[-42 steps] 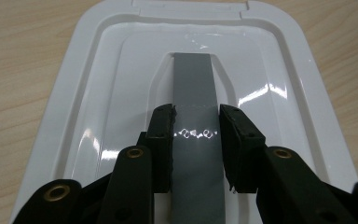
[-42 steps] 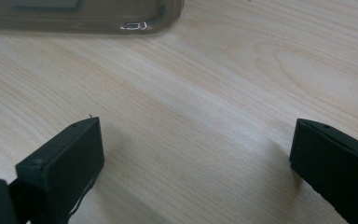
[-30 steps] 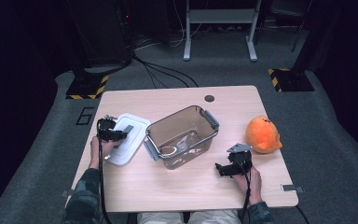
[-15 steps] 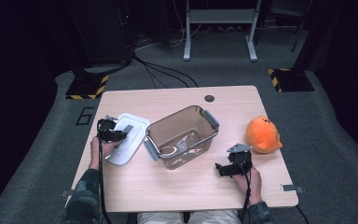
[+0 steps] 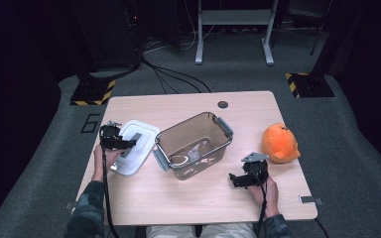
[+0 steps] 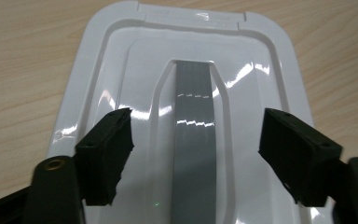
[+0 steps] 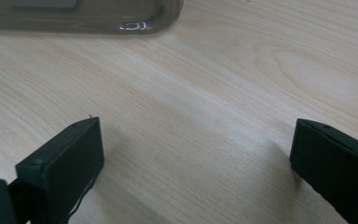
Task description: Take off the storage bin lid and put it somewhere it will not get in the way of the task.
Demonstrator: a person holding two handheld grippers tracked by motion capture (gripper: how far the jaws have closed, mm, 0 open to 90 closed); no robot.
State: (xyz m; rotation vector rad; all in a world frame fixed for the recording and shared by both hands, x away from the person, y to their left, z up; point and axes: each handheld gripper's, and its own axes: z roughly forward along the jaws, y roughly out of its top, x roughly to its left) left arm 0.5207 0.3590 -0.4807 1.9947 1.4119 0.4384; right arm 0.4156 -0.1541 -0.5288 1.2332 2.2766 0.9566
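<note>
A white plastic lid with a grey raised strip lies flat on the table's left side. My left gripper hovers low over it. Its jaws have just been opening and now stand open on either side of the grey strip, with neither pad pressing on it. A clear brownish container stands open-topped in the middle of the table. My right gripper rests near the front right, open over bare wood, with the container's corner just beyond it.
An orange plush toy sits at the right edge of the wooden table. A small dark round cap marks the table's far side. Faint pale shapes show inside the container. Dark floor, cables and stands surround the table.
Neither hand has shifted over the table. The lid, the container and the toy lie where they were.
</note>
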